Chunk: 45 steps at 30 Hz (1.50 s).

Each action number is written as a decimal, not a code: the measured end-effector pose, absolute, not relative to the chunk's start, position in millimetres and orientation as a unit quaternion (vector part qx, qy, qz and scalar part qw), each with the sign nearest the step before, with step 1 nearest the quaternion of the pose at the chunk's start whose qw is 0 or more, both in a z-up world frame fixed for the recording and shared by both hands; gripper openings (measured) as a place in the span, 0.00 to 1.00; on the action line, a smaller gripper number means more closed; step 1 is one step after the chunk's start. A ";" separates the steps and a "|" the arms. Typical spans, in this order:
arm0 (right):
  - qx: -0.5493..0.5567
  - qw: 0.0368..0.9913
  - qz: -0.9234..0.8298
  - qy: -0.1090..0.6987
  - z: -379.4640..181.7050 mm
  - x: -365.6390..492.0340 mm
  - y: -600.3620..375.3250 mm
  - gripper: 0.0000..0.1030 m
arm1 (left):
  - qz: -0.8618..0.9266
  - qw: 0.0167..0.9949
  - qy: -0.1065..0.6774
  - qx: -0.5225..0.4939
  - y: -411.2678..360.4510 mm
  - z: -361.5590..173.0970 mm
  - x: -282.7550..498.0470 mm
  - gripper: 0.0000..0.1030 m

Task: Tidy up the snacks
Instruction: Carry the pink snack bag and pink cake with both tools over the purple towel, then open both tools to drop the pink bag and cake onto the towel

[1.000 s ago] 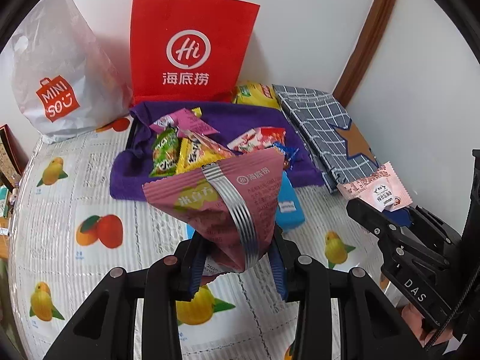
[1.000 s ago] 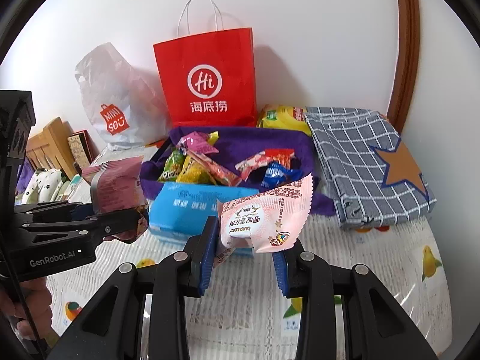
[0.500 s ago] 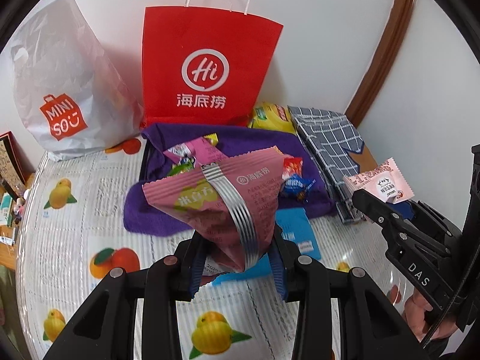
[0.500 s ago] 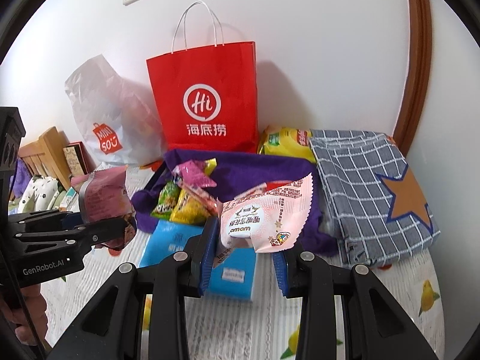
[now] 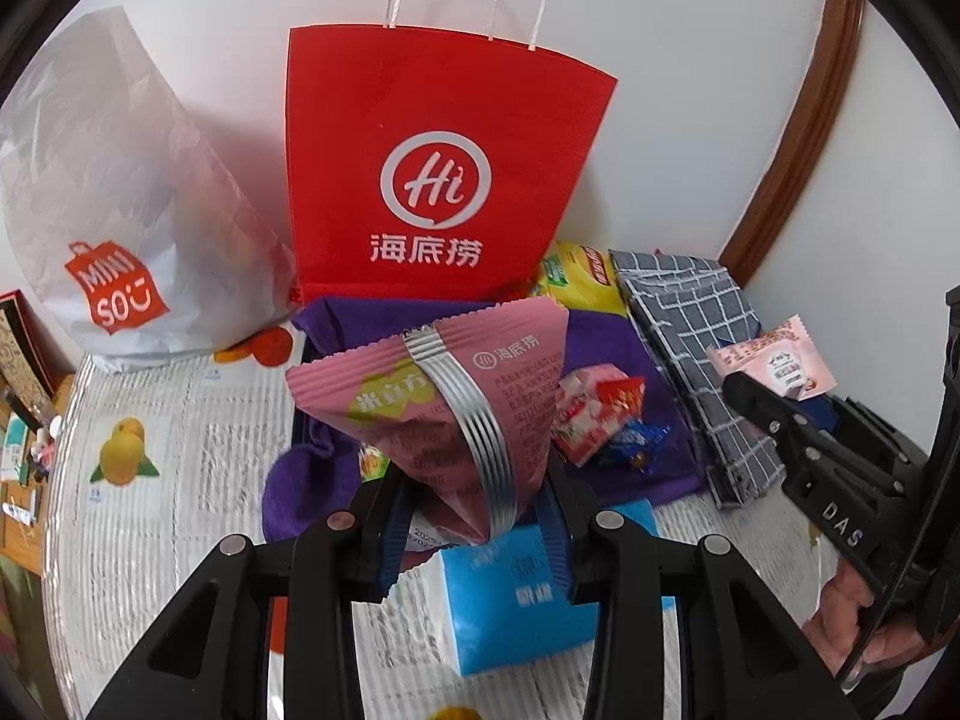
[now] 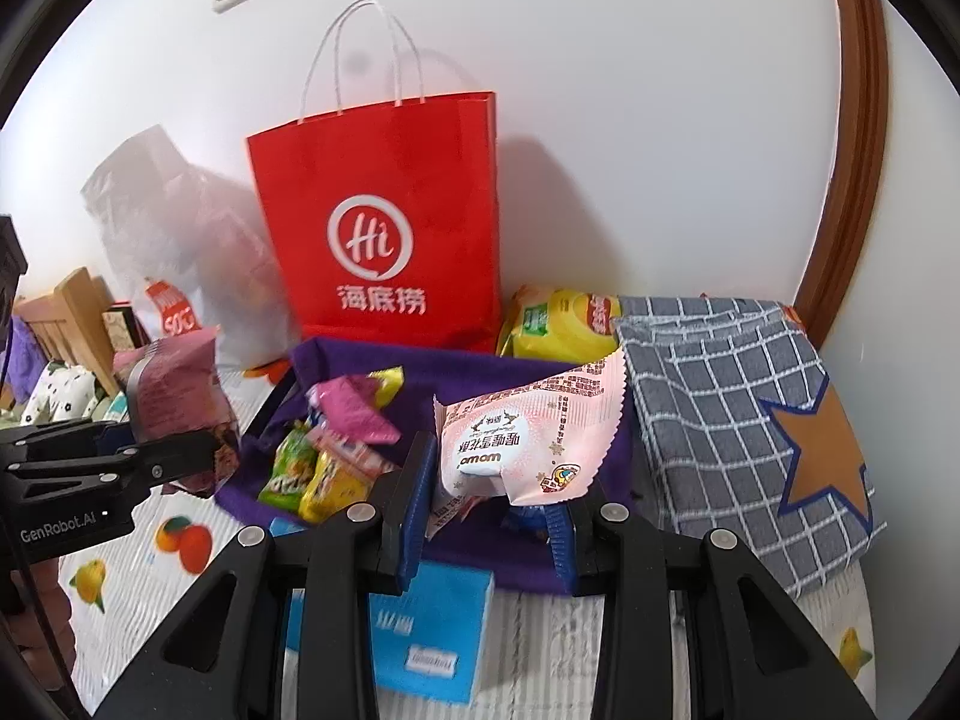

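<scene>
Your left gripper (image 5: pixel 474 531) has its fingers (image 5: pixel 390 534) drawn narrow onto the lower corner of a dark pink snack packet (image 5: pixel 444 396), which stands up from the grip with its crimped top edge running across the view and tilted up to the right, a silver seam curving down its face. Your right gripper (image 6: pixel 489 513) clamps a pale pink snack packet (image 6: pixel 528 438) the same way, fingers (image 6: pixel 417 507) nearly together on its lower edge; its print is upside down and its serrated edge slants up toward the right. Both packets hang in the air above the near rim of a purple cloth tray (image 6: pixel 480 366), which already holds a loose heap of small wrapped snacks (image 6: pixel 327 462). A blue box (image 5: pixel 510 606) lies flat on the fruit-print counter (image 5: pixel 144 480) right under your fingers, just before the tray. Behind the tray a red paper bag (image 5: pixel 438 180) stands upright against the wall, with a white plastic bag (image 5: pixel 114 228) to its left and a yellow chip bag (image 6: pixel 558 324) to its right. A grey checked fabric case (image 6: pixel 744 438) with an orange star lies beside the tray on the right.
</scene>
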State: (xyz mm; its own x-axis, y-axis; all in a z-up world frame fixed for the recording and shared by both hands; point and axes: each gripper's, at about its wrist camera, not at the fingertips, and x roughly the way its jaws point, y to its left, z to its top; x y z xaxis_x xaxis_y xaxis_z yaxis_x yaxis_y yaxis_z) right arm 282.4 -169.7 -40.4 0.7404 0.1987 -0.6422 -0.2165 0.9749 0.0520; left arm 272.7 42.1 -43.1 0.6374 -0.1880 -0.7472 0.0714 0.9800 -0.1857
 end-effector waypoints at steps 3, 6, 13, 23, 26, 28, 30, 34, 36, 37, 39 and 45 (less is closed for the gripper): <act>-0.012 0.935 0.110 0.338 -38.3 296.2 -171.0 0.34 | -0.069 0.903 0.418 -0.066 43.5 -43.1 285.0 0.35; -0.011 0.935 0.105 0.337 -38.5 309.1 -171.6 0.34 | -0.066 0.904 0.417 -0.066 47.8 -42.8 297.4 0.35; -0.007 0.936 0.097 0.338 -48.1 336.0 -179.6 0.34 | -0.064 0.903 0.420 -0.068 51.4 -47.7 319.7 0.35; 0.018 0.921 0.105 0.376 -81.7 378.2 -187.3 0.34 | -0.091 0.885 0.449 -0.088 28.4 -74.1 362.1 0.35; 0.020 0.915 0.106 0.388 -92.4 385.6 -188.9 0.34 | -0.096 0.875 0.466 -0.089 22.5 -86.8 368.4 0.35; 0.019 0.912 0.107 0.395 -98.3 390.2 -188.6 0.34 | -0.101 0.871 0.472 -0.092 19.6 -94.3 369.7 0.35; 0.019 0.910 0.106 0.400 -103.1 393.4 -188.0 0.34 | -0.105 0.864 0.485 -0.086 16.6 -101.0 372.5 0.35; 0.020 0.904 0.111 0.413 -113.9 398.9 -183.9 0.34 | -0.109 0.859 0.493 -0.084 13.1 -107.5 374.8 0.35; 0.013 0.900 0.114 0.420 -120.2 400.6 -179.4 0.34 | -0.109 0.858 0.494 -0.083 11.9 -109.5 375.9 0.35; 0.010 0.899 0.114 0.422 -122.6 401.4 -177.6 0.34 | -0.109 0.858 0.495 -0.084 11.4 -110.7 376.5 0.35; 0.004 0.897 0.114 0.426 -127.2 402.1 -174.4 0.34 | -0.109 0.856 0.498 -0.083 11.1 -112.5 377.2 0.35; 0.000 0.892 0.114 0.437 -138.4 404.9 -171.4 0.34 | -0.108 0.855 0.500 -0.084 11.4 -115.1 378.9 0.35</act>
State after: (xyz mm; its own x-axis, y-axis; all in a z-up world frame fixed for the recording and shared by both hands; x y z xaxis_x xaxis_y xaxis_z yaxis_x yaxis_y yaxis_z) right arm 404.9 -171.4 -138.4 0.5913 0.2036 -0.7803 -0.2035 0.9740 0.1000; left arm 378.9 11.4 -115.1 0.4761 -0.2682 -0.8375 0.1004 0.9627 -0.2512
